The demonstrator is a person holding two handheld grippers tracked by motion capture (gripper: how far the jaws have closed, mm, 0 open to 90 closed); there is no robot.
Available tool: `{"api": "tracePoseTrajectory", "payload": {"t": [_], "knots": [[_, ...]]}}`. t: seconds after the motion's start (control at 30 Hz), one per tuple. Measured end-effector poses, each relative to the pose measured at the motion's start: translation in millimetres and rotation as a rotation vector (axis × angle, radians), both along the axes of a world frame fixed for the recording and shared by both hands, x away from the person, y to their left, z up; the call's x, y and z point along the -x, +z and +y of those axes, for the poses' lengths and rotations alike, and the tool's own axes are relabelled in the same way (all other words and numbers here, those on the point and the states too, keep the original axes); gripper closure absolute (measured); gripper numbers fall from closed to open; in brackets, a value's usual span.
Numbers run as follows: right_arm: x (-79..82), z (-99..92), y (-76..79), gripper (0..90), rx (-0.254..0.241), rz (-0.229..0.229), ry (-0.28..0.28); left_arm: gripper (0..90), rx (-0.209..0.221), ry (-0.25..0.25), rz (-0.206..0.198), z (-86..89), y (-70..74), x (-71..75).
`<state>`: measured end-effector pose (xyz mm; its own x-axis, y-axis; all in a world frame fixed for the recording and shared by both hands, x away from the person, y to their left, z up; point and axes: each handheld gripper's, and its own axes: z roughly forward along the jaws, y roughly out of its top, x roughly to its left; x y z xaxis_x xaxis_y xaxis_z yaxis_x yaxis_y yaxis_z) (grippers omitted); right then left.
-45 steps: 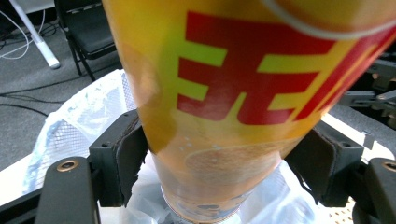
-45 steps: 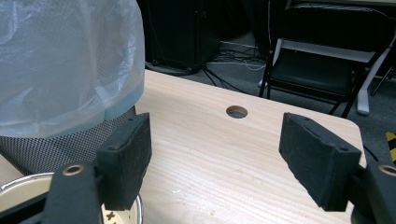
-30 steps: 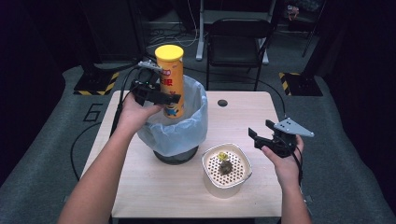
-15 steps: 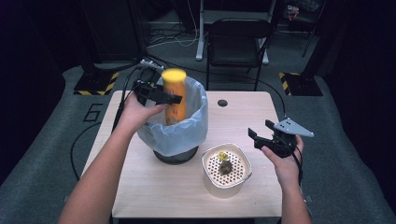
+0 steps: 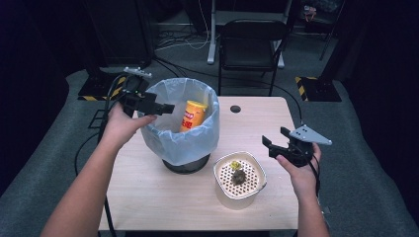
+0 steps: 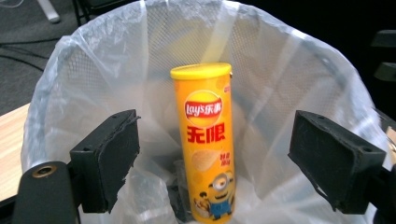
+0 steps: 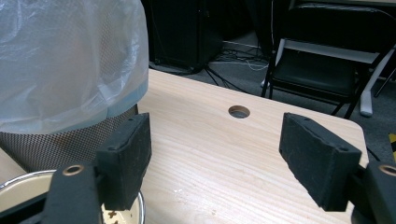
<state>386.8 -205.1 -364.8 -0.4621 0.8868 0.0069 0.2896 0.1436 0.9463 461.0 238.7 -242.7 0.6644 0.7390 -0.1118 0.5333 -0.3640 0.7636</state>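
Note:
A yellow chip can point(image 5: 192, 115) point(image 6: 205, 140) stands upright inside the mesh bin lined with a clear plastic bag point(image 5: 183, 140) point(image 6: 70, 70). My left gripper point(image 5: 165, 108) point(image 6: 215, 163) hovers over the bin's left rim, open, with the can free between and beyond its jaws. My right gripper point(image 5: 276, 138) point(image 7: 215, 158) is open at the right of the table with nothing in it, beside a white strainer bowl point(image 5: 225, 190) that holds small scraps point(image 5: 238, 176).
The bin point(image 7: 56, 140) stands left of centre on the wooden table point(image 5: 148, 192) point(image 7: 210, 149). A cable hole point(image 5: 235, 108) point(image 7: 239, 111) sits near the far edge. A black chair point(image 5: 252, 44) point(image 7: 327, 60) stands behind the table.
The chip can was held in my left gripper above the bin; the gripper opened and the can dropped into the bag. The right gripper has not moved.

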Motion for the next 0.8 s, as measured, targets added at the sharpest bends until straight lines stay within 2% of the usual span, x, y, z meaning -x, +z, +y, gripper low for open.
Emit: {"api": "tracePoseTrajectory", "payload": {"t": [0.13,0.27,0.4,0.47,0.57,0.6,0.63,0.7,0.77,0.8], "knots": [[0.1,-0.4,-0.3,24.8,0.005,0.001,0.001,16.4,-0.006,-0.012,-0.008,12.2,-3.9,13.7],[-0.3,-0.6,-0.9,24.9,0.008,0.005,0.005,19.3,0.042,-0.021,-0.006,27.1,-9.3,29.4],[-0.7,-1.1,-2.0,24.9,0.012,0.014,0.007,23.3,0.033,-0.031,-0.025,42.5,-11.7,48.1],[-0.9,-1.4,-2.2,24.9,0.010,0.015,0.006,24.2,0.053,-0.036,-0.036,55.9,-14.0,61.5],[-0.8,-1.5,-2.2,24.9,0.012,0.017,0.005,25.4,0.069,-0.027,-0.042,64.3,-17.1,69.2],[-0.5,-1.6,-2.2,24.8,0.013,0.018,0.005,26.8,0.077,-0.026,-0.039,70.8,-23.3,74.1],[-0.5,-1.6,-2.2,24.8,0.013,0.018,0.005,27.0,0.077,-0.026,-0.039,70.8,-23.3,74.1],[-0.4,-1.4,-2.2,24.9,0.014,0.019,0.007,27.1,0.067,-0.020,-0.039,77.1,-31.0,77.8],[-0.4,-1.4,-2.5,24.8,0.018,0.020,0.009,27.7,0.081,-0.010,-0.037,84.2,-39.8,81.7],[-0.4,-1.7,-2.9,24.8,0.023,0.021,0.007,27.7,0.098,-0.007,-0.045,92.1,-49.6,85.9]]}}
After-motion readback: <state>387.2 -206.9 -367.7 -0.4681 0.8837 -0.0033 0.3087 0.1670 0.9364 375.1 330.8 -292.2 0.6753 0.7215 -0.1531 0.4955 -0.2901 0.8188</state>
